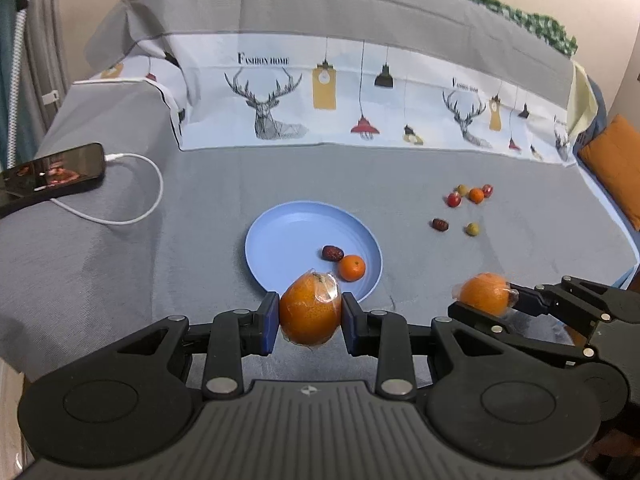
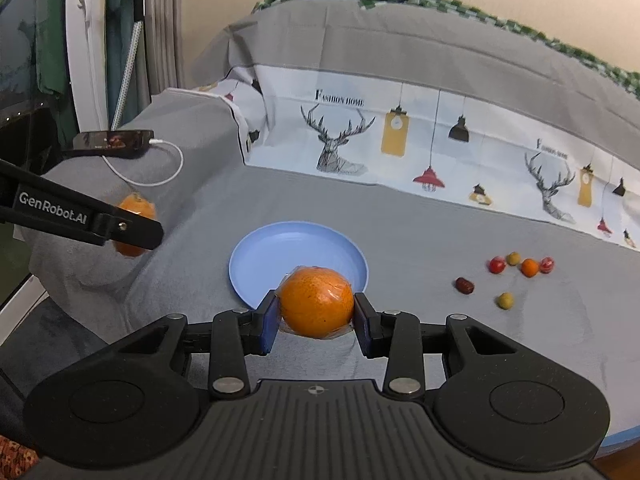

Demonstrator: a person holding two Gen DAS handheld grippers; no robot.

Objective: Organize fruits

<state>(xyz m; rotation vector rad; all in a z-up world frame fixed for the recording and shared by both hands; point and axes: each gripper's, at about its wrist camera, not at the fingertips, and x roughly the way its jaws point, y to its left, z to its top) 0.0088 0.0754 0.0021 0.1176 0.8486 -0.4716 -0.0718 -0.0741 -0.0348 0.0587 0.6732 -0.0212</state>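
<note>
The sorting was partly done, as far as the two views showed. A blue plate (image 1: 280, 236) lay on the grey cloth (image 1: 160, 272) that covered the surface, which looked more like a sofa seat or a bed than a desk, and it already held two pieces near its right side: a small tangerine (image 1: 352, 267) and a dark red date (image 1: 332, 253), just beside each other. Both big oranges were in the air and not yet set down. The left tool (image 1: 310, 322) was clamped on one wrapped orange (image 1: 310, 310) at the near rim of the plate, and the right tool (image 2: 316, 314) was clamped on the other wrapped orange (image 2: 316, 302), also at the plate's near edge. Left to gather were the small fruits well off to the right of the plate: a loose cluster (image 2: 520, 265) of two red ones, a yellowish one and a tiny orange one, and nearer, a second date (image 2: 465, 285) and a green-yellow fruit (image 2: 505, 301). Each big orange was round, bright and dimpled, and sat in clear film that glinted and bunched at the stem end, so the pads (image 1: 269, 320) pressed on plastic and not on bare peel.
</note>
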